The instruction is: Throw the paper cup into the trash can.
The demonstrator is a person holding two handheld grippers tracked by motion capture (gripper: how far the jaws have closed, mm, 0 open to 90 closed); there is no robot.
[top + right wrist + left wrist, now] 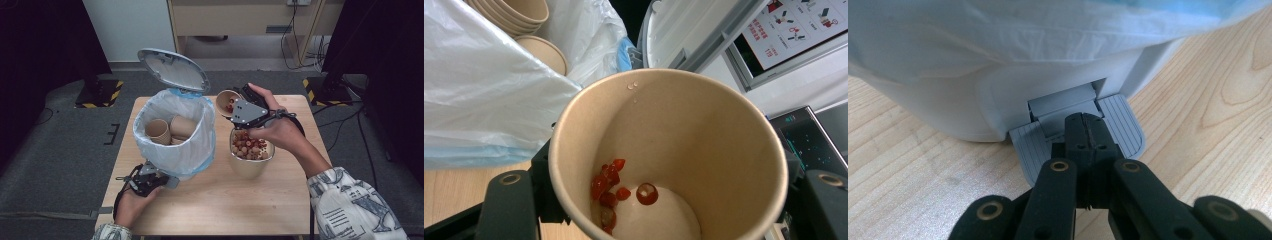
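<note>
Left claw (150, 181) sits low at the front foot of the pedal bin (175, 131), jaws pressed together with nothing between them, tips down on the grey pedal (1075, 131). That looks like why the lid (172, 69) stands up behind the bin: pedal pushed, mouth kept free for dropping stuff in. White liner bag (1013, 35) hangs just above this claw, and empty paper cups (170, 130) already lie inside the bin.

Right claw (239, 107) clamps a paper cup (669, 155) by its sides, one jaw on each side of the wall. The cup is tipped on its side with the mouth toward the bin. A few red bits (611, 192) cling near its bottom; most of its load seems gone. Directly below this claw stands a bigger bowl (251, 155) heaped with red and tan pieces, so likely the cup got tilted over it to empty before binning.

Judgement: the cup is nearly empty and goes into the open bin just beside the right claw. The wood surface (220, 200) carries both the bin and the bowl.
</note>
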